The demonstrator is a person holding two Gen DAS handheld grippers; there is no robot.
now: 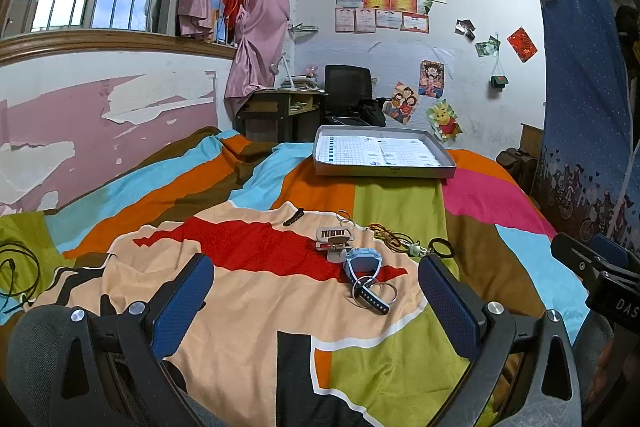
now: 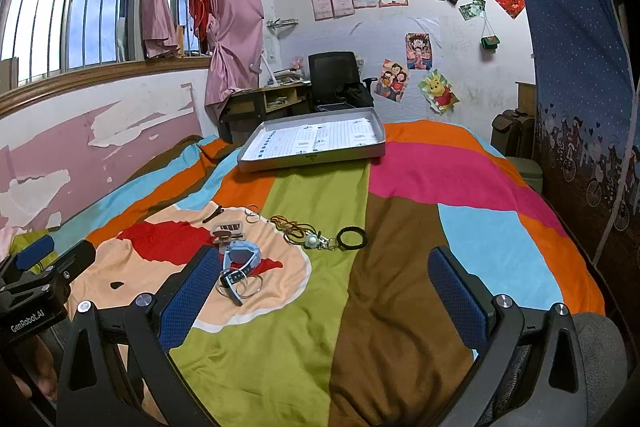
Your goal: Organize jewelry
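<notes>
Left tool point(image 1: 316, 291): jaws spread wide, nothing between them, held low over the bedspread point(image 1: 392, 211) just short of the jewelry.
Right tool point(image 2: 320, 291): also wide apart and empty, over the green and brown stripes.
Watch point(image 1: 362, 269): light blue, lying on the bed with its strap across some loose metal rings point(image 1: 384, 289).
Hair claw point(image 1: 335, 238): beige, just behind the watch.
Cords point(image 1: 390, 235): yellow and orange tangle to the right, ending at a small charm point(image 1: 415, 249) and a black ring point(image 1: 442, 247).
Hair clip point(image 1: 293, 217): dark, lying apart to the left.
Tray point(image 1: 384, 169): grey, shallow, lined with gridded paper, farther up the bed, well apart from the jewelry.
</notes>
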